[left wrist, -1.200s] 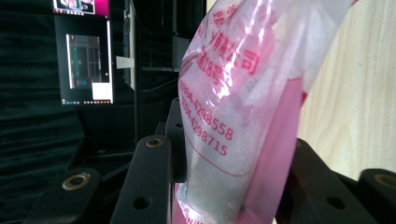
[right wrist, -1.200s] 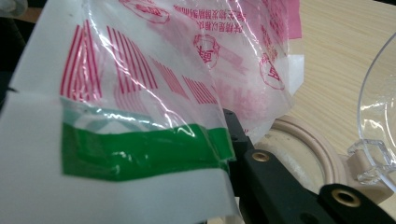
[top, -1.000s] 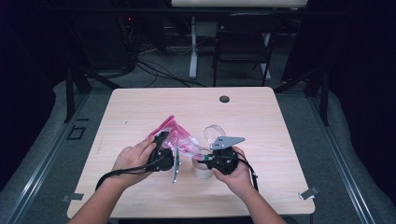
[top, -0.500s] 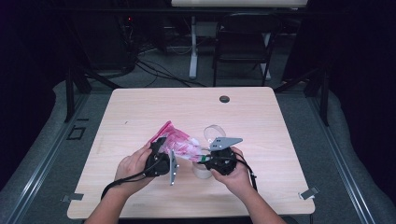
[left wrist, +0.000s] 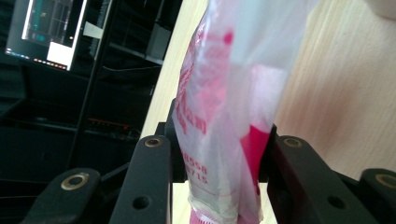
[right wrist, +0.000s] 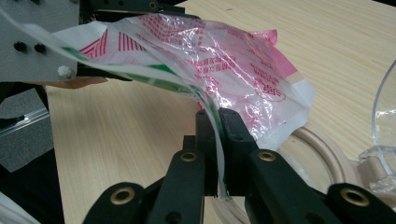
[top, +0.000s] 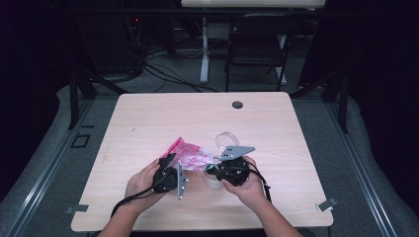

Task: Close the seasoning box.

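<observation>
The bag (right wrist: 224, 60) pinched in my right gripper (right wrist: 217, 140) is thin, crinkly plastic film, glossy and see-through with pink-red print. My left gripper (left wrist: 219, 154) has matt black jaws with brassy metal rivets. Under the bag, the table (right wrist: 140, 135) is pale wood-grain laminate, smooth and satin. Just beside the bag sits a clear glossy plastic lid (right wrist: 385, 126).

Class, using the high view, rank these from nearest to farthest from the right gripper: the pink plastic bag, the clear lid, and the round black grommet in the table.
1. pink plastic bag, pinched in the right gripper, to its left.
2. clear lid, just beyond it.
3. black grommet, near the far edge.
</observation>
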A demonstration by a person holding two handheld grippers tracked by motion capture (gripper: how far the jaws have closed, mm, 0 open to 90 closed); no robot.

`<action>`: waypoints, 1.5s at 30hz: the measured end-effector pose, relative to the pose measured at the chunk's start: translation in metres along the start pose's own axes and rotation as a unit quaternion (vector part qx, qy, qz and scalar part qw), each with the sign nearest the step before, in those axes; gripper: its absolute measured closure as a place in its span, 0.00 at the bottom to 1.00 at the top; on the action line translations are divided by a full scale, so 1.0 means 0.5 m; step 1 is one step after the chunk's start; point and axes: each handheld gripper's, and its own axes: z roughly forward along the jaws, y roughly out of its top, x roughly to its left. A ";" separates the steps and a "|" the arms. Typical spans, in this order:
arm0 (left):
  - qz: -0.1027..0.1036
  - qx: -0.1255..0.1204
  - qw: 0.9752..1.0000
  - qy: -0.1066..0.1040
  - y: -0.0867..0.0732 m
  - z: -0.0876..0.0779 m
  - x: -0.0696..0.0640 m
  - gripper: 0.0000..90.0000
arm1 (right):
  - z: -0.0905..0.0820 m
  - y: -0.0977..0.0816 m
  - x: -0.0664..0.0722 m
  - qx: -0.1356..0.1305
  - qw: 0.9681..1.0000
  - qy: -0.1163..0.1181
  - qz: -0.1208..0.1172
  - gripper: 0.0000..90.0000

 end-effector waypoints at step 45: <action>-0.244 -0.022 0.951 -0.188 -0.068 0.059 0.033 0.91 | -0.029 0.011 -0.012 -0.075 0.996 -0.040 0.001 0.58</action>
